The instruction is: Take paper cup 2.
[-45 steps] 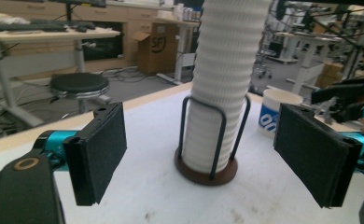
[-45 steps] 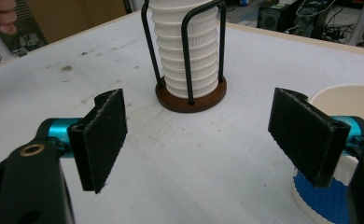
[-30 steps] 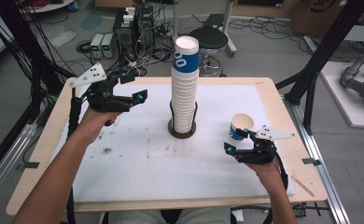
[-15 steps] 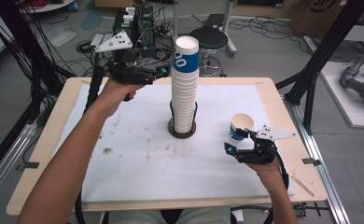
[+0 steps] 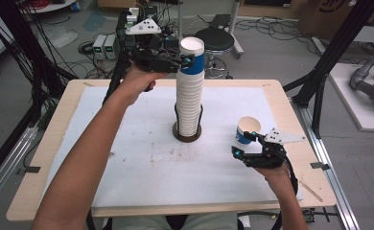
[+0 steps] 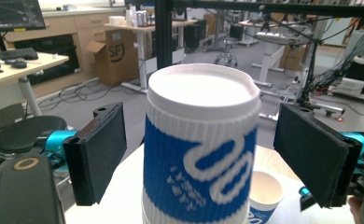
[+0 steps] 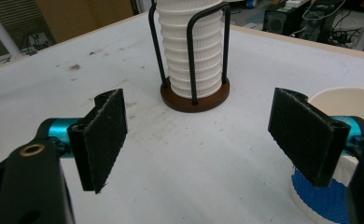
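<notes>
reaching for the top cup (image 6: 199, 149) of the tall cup stack (image 5: 190, 91), your left gripper (image 5: 185, 60) is level with the stack's summit at the far side of the table (image 5: 60, 143). in the left gripper view the blue-and-white cup stands upright straight ahead between the two pads, which stand wide with air on both sides, so nothing is gripped yet. the stack's long axis is vertical, held in a wire holder (image 7: 194, 56) on a round brown base (image 7: 195, 99), so i judge the coming lift must go straight up along it. your right gripper (image 5: 245, 143) rests low near the table's right edge, jaws spread and empty, a single paper cup (image 5: 247, 130) just beside its right pad. the left hand is far nearer the top cup.
</notes>
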{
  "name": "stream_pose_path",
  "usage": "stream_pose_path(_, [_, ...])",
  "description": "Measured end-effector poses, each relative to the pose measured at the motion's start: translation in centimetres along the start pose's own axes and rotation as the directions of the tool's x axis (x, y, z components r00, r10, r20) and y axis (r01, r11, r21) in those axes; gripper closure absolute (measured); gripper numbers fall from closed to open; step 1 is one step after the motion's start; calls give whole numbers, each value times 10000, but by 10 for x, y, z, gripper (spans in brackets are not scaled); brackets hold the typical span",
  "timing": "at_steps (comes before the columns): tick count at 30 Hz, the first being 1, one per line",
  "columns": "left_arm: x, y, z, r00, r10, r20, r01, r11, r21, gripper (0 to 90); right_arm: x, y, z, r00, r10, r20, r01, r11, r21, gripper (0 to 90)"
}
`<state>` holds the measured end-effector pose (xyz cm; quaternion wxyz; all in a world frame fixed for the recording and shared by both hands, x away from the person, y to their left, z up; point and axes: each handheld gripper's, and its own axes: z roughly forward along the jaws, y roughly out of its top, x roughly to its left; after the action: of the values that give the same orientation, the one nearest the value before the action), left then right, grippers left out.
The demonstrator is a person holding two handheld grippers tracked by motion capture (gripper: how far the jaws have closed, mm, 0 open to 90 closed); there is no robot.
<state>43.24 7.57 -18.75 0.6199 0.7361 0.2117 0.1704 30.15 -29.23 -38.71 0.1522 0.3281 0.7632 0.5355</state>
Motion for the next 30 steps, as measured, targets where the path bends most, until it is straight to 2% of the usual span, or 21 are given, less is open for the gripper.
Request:
stream_pose_path(7, [-3, 1, 17, 10000, -2, 45, 1, 9996, 296, 193, 0, 0, 0, 10000, -12, -39, 12, 10000, 7, 202])
stream_pose_path(9, [-3, 0, 19, 10000, -11, -30, 11, 9997, 227, 217, 1, 0, 0, 10000, 0, -32, 0, 10000, 29, 202])
stream_pose_path(13, [-1, 0, 20, 9997, -248, -81, 249, 9996, 116, 249, 0, 0, -1, 10000, 13, -27, -13, 10000, -30, 202])
stream_pose_path(21, [-2, 1, 21, 9999, -119, -110, 120, 9999, 108, 275, 0, -1, -2, 10000, 53, -6, -53, 10000, -43, 202])
stream_pose_path(30, [0, 3, 20, 9999, -149, 83, 147, 9996, 257, 282, -1, -1, 0, 10000, 90, -7, -91, 9999, -54, 203])
